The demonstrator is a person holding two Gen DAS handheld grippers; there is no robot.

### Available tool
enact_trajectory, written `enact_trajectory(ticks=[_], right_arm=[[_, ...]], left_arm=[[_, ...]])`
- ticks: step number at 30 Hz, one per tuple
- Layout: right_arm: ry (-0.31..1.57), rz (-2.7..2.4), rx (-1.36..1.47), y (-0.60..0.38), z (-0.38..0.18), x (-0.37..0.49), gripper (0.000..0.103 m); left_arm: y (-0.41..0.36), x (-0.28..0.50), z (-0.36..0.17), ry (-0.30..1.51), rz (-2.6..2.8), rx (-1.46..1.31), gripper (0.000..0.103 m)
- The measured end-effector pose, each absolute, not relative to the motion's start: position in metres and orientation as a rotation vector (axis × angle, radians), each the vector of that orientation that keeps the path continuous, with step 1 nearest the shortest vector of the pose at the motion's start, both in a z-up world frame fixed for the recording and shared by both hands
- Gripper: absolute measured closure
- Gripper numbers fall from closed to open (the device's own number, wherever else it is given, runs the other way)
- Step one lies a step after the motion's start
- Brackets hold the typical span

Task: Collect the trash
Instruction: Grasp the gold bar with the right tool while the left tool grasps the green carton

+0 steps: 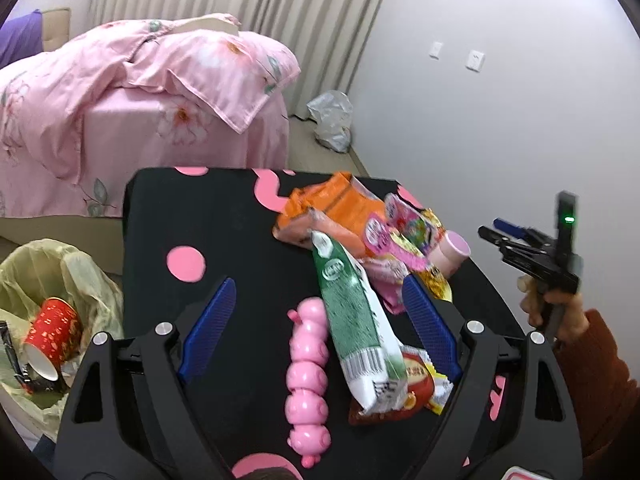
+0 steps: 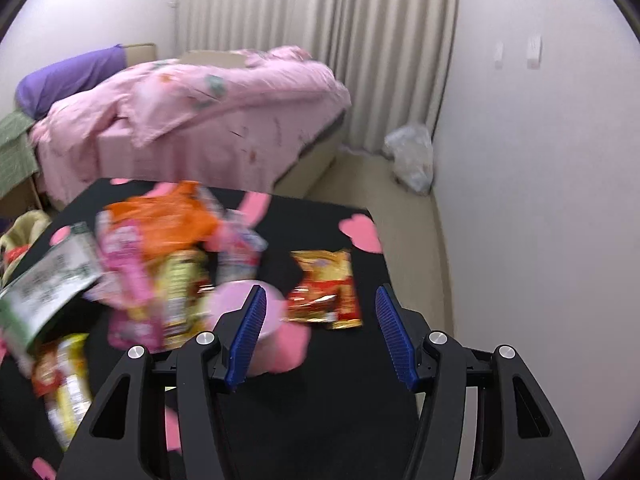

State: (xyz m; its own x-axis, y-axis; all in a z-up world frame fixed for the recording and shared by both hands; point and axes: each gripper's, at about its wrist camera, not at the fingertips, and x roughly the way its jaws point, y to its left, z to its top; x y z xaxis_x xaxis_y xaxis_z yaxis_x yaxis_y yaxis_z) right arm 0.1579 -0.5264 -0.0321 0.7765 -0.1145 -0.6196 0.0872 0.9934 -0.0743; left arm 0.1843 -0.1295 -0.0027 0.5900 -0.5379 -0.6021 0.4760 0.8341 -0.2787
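A black table with pink dots [image 1: 192, 216] carries a heap of wrappers. In the left wrist view a green-and-white wrapper [image 1: 352, 320] and a string of pink piglet toys [image 1: 308, 364] lie between the wide-apart fingers of my left gripper [image 1: 319, 280], which is open and touches neither. Behind them are an orange bag [image 1: 332, 208] and a pink cup [image 1: 454, 252]. My right gripper [image 2: 320, 289] is open over a red-and-gold wrapper [image 2: 324, 288], with the pink cup [image 2: 236, 304] by its left finger. A hand holds that right gripper [image 1: 494, 230] at the table's right side.
A bin lined with a yellowish bag [image 1: 48, 280] stands left of the table, holding a red paper cup [image 1: 52, 332]. A bed with a pink quilt [image 1: 120, 92] is behind. A clear plastic bag [image 1: 332, 120] lies on the floor by the white wall.
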Motion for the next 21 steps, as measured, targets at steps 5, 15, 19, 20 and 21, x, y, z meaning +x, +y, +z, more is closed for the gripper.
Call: enact_trajectory(ticks=[5,15,19,20,21], right_arm=[[0.749,-0.085,0.084,-0.578,-0.066,0.216,0.054],[0.880,0.064,0.133,-0.575,-0.097,0.260,0.091],[0.785,-0.029,0.142,-0.581,-0.064,0.227,0.092],[0.758,-0.056,0.139,-0.581,-0.054,0.217,0.092],[0.729,-0.083,0.136,-0.583,-0.042,0.205,0.092]], left_arm=[[-0.116,0.191,-0.006,0.748,-0.557,-0.121,0.022],[-0.124,0.190,-0.020,0.776,-0.561,-0.075,0.022],[-0.129,0.187,-0.023,0.777,-0.584,-0.076,0.022],[-0.129,0.186,-0.023,0.778,-0.589,-0.076,0.022],[-0.131,0.185,-0.023,0.784,-0.597,-0.078,0.022]])
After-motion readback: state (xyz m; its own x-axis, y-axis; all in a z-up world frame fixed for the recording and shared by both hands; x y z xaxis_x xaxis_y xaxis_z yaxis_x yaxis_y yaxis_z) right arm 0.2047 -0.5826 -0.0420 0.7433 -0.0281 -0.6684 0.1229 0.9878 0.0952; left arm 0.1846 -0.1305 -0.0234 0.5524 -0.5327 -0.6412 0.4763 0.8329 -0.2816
